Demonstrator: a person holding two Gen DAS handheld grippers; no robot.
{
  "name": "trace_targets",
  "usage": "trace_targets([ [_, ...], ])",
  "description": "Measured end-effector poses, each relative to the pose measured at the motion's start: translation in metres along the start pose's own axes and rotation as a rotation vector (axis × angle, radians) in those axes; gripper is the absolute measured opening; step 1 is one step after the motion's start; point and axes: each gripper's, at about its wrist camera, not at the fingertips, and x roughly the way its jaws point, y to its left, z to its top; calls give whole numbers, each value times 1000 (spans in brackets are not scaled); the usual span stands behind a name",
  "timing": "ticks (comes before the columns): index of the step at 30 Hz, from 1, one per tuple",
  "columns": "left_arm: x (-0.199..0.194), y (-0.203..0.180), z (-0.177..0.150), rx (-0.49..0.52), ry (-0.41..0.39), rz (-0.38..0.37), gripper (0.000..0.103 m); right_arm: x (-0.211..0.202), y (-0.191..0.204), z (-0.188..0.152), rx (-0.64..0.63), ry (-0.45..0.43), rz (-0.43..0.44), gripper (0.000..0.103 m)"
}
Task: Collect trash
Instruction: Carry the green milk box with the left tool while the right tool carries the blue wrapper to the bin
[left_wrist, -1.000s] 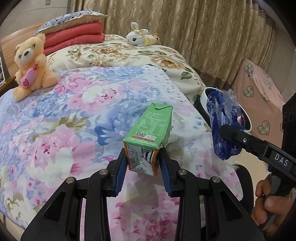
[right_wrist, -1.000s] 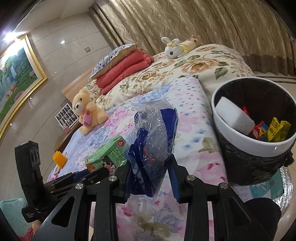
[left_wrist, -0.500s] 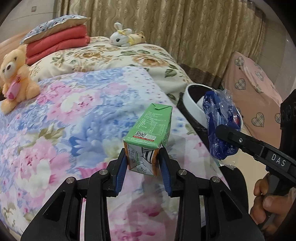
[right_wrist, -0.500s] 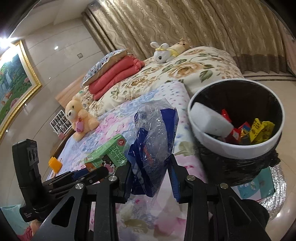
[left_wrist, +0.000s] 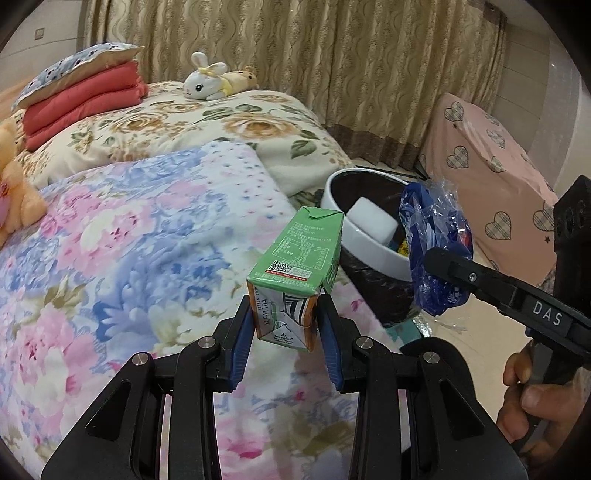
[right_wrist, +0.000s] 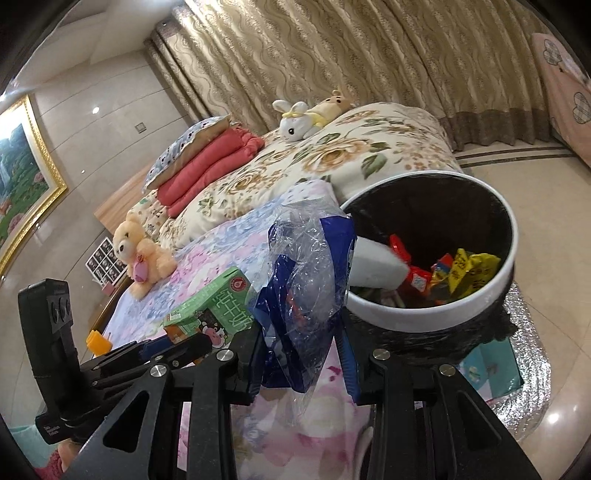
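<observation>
The green milk carton (left_wrist: 300, 273) sits clamped between the blue pads of the left gripper (left_wrist: 286, 332), gripped at its lower end and tilted so its folded top leans away over the floral quilt (left_wrist: 122, 251), clear of the bedding. Just to its right, the right gripper (right_wrist: 301, 354) squeezes a crumpled blue-and-clear plastic wrapper (right_wrist: 306, 295), whose loose top flares above the fingers and hangs in front of the near-left rim of the trash bin (right_wrist: 511, 236). The bin, white-rimmed with a black liner, stands on the floor just beside the bed's edge; its mouth is wide and uncovered, with a white block (right_wrist: 373, 266) leaning inside the left wall and red and yellow wrappers (right_wrist: 454, 269) piled lower down, leaving free room across the middle and far side. From the left wrist view the bin's rim (left_wrist: 373, 236) shows right behind the carton. Beyond the bin lies bare tiled floor (right_wrist: 535, 173). Farther up the bed a teddy bear (right_wrist: 142, 251), a plush rabbit (left_wrist: 207, 81) and folded red blankets (left_wrist: 81, 99) lie well apart from both grippers
</observation>
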Motion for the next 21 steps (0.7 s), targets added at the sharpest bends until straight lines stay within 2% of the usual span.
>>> trace_targets([
  [21, 18, -42, 22, 67, 5, -57, 33, -17, -38, 11, 52, -26, -60, 35],
])
